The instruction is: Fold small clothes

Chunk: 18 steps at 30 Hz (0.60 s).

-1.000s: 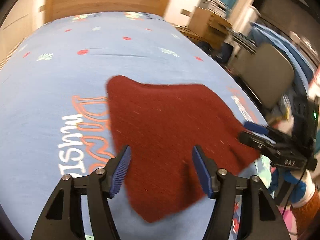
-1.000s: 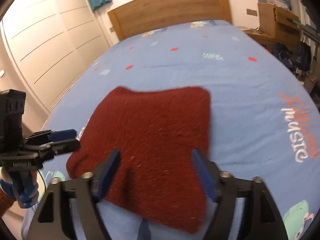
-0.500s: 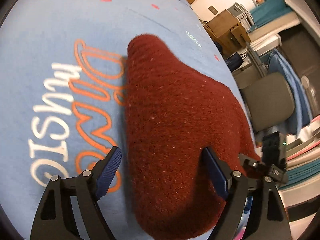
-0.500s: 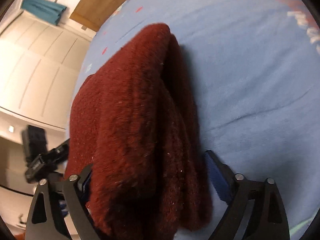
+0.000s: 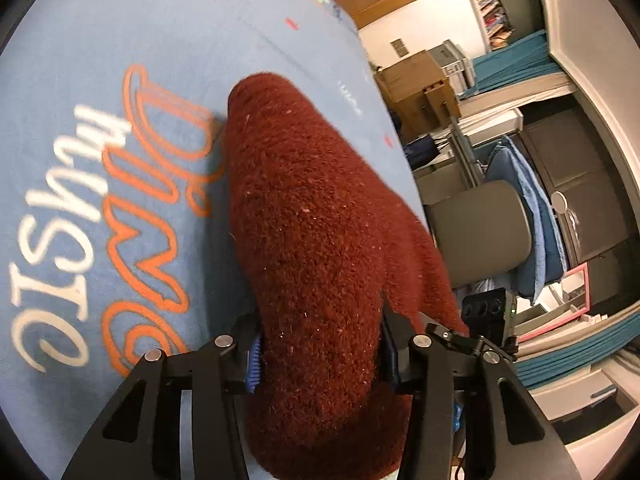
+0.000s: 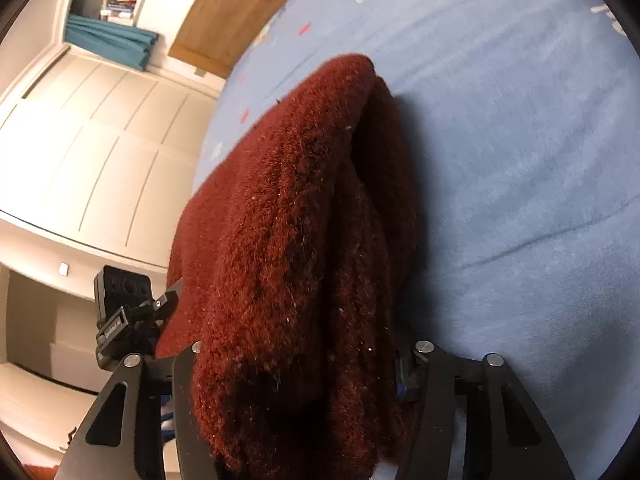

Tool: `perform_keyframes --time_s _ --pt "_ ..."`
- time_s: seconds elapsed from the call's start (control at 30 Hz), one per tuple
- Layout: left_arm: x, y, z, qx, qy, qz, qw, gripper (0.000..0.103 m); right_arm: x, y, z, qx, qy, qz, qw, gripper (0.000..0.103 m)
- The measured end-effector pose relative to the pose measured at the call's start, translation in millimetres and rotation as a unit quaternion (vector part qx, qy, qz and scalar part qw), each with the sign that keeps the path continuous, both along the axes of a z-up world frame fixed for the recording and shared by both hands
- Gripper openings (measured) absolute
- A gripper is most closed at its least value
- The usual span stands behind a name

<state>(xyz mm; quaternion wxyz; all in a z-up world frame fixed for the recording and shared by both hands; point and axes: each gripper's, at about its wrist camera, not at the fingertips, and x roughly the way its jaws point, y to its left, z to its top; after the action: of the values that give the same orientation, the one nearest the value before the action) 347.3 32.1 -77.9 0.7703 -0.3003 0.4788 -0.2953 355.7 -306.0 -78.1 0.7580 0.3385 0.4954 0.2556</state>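
A dark red knitted garment (image 5: 312, 240) lies bunched on the blue printed bedsheet (image 5: 100, 80). My left gripper (image 5: 320, 356) is shut on its near edge, the fabric bulging between the blue-padded fingers (image 5: 254, 364). In the right wrist view the same garment (image 6: 296, 240) is folded into thick layers and my right gripper (image 6: 300, 376) is shut on its other near end. The left gripper also shows in the right wrist view (image 6: 128, 316), touching the garment's left edge. The right gripper shows in the left wrist view (image 5: 484, 320).
The bedsheet (image 6: 520, 140) stretches off to the right. A wooden headboard (image 6: 240, 12) and white wardrobe doors (image 6: 92, 148) stand behind. A grey chair (image 5: 480, 236), cardboard boxes (image 5: 416, 88) and shelves stand beside the bed.
Both grippers went from open over the flat garment to shut on its near edge. The garment has been gathered up from flat into a bunched fold.
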Motion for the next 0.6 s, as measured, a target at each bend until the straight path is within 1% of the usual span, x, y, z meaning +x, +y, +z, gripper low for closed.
perform_keyframes --time_s 0.07,0.13,0.2,0.23,0.3,0.33,0.37,0.4,0.43,0.47,0.5,0.53,0.57,0.6 --pt "-6 8 15 0.014 -0.018 0.002 0.9997 0.04 1 7 8 0.0 -0.01 0.002 1.0 0.052" --pt "-12 29 34 0.031 -0.034 0.008 0.9989 0.04 0 22 16 -0.004 -0.023 0.012 1.0 0.051" --pt "-18 45 45 0.045 -0.042 0.015 0.998 0.04 1 43 29 -0.004 -0.04 0.027 0.999 0.051" --pt "-22 57 51 0.062 -0.046 0.021 0.9968 0.04 4 56 33 -0.006 -0.049 0.035 0.998 0.051" --pt "-28 75 48 0.086 -0.035 0.031 0.9951 0.041 9 79 39 -0.008 -0.059 0.052 0.997 0.051" --pt "-29 81 44 0.099 -0.027 0.034 0.9942 0.042 12 93 38 -0.012 -0.059 0.06 0.996 0.051" --pt "-30 91 35 0.119 -0.01 0.037 0.9921 0.042 13 103 34 -0.018 -0.056 0.066 0.996 0.051" --pt "-33 95 28 0.138 0.006 0.04 0.9896 0.044 14 115 26 -0.031 -0.044 0.073 0.996 0.052" --pt "-34 101 18 0.161 0.022 0.043 0.9858 0.045 15 123 16 -0.043 -0.028 0.078 0.996 0.056" --pt "-38 107 11 0.17 0.027 0.045 0.9841 0.046 15 129 8 -0.054 -0.013 0.079 0.995 0.059" --pt "-43 112 11 0.163 0.023 0.048 0.9852 0.047 11 130 0 -0.055 -0.004 0.073 0.996 0.062" --pt "-48 117 15 0.153 0.019 0.051 0.9867 0.047 8 127 -2 -0.041 -0.002 0.065 0.997 0.065" --pt "-52 119 20 0.153 0.012 0.051 0.9867 0.047 4 123 -1 -0.03 0.0 0.055 0.998 0.066" --pt "-56 120 24 0.162 0.005 0.049 0.9855 0.047 1 120 2 -0.028 -0.001 0.049 0.998 0.067"
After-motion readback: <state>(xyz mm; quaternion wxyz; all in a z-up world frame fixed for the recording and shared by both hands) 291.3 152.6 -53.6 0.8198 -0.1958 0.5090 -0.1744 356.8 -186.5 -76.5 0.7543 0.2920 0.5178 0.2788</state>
